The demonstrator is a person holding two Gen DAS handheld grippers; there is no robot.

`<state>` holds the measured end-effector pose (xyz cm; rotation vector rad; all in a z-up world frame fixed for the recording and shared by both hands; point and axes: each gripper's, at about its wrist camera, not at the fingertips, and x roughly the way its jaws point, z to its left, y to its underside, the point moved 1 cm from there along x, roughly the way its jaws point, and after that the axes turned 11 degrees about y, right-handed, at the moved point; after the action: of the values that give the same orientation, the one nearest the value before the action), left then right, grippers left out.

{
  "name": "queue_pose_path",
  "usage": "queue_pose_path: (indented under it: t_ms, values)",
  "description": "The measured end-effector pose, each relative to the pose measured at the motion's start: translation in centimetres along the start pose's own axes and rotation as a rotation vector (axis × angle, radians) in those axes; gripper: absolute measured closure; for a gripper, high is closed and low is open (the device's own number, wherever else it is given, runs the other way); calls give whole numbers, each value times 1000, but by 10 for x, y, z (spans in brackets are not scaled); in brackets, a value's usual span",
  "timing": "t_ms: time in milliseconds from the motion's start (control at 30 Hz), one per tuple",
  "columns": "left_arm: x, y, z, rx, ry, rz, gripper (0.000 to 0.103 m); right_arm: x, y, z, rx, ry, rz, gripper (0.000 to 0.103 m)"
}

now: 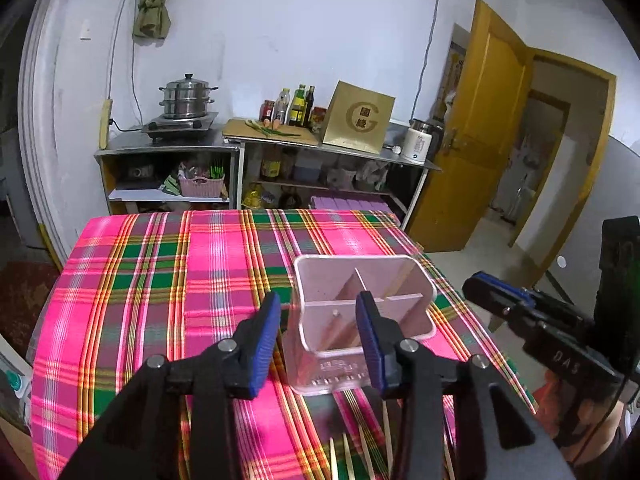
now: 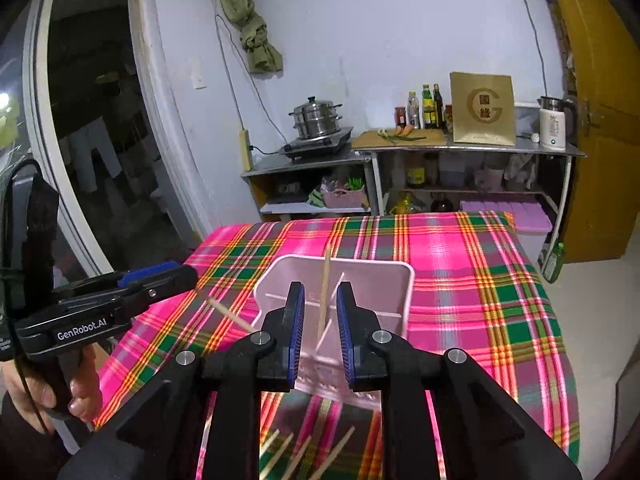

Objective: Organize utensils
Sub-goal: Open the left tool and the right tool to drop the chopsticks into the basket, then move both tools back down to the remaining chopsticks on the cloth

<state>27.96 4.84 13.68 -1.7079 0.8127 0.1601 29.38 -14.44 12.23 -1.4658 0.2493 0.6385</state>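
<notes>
A clear pink utensil holder with inner dividers stands on the plaid tablecloth; it also shows in the right wrist view. Wooden chopsticks lean inside it: one stands in the gap between my right gripper's fingers, another sticks out to the left. Several loose chopsticks lie on the cloth near me, also in the right wrist view. My left gripper is open and empty, just in front of the holder. My right gripper is open above the holder's near edge.
The table's far edge faces a metal counter with a steamer pot, bottles, a gold box and a kettle. An open yellow door is at the right. The right gripper's body is beside the holder.
</notes>
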Motion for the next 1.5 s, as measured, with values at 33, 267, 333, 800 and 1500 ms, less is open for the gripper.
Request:
queue_pose_path:
  t_ms: [33, 267, 333, 800, 1500]
  values:
    - [-5, 4, -2, 1, 6, -7, 62, -7, 5, -1, 3, 5, -8, 86]
    - [-40, 49, -19, 29, 25, -32, 62, -56, 40, -12, 17, 8, -35, 86]
    - [-47, 64, -24, 34, 33, -34, 62, -66, 52, -15, 16, 12, -35, 86]
    - [-63, 151, -45, 3, 82, 21, 62, -112, 130, -35, 37, 63, 3, 86]
    - [-27, 172, -46, -2, 60, 119, 63, -80, 152, -50, 44, 108, 100, 86]
